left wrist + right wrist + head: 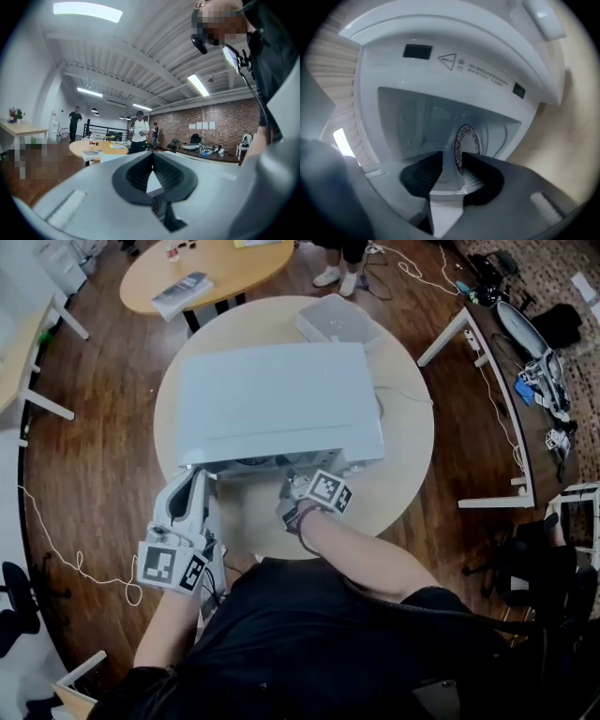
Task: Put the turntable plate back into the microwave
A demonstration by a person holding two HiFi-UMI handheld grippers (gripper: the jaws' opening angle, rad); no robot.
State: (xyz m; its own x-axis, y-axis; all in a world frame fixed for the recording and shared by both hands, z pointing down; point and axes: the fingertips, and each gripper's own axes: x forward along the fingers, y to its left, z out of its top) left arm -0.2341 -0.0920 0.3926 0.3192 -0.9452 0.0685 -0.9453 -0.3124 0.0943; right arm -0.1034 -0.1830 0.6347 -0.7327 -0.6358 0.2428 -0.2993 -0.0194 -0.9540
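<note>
A white microwave (281, 404) stands on the round table (408, 437), its front facing me. My right gripper (298, 484) is at its open mouth, rolled onto its side. In the right gripper view the cavity (408, 122) is turned sideways. The turntable plate (468, 140), white with a patterned rim, sits edge-on between the right gripper's (452, 157) jaws, and the pads lie against both its faces. My left gripper (195, 479) is at the microwave's left front corner, beside the open door's edge (215, 526). The left gripper (152, 161) is shut, with nothing showing between its pads.
A white bin (337, 322) sits behind the microwave on the table. An oval wooden table (202, 268) with a book stands farther back. Desks with gear line the right side (539, 371). Several people (139, 133) stand across the room. A cable lies on the floor (56, 549).
</note>
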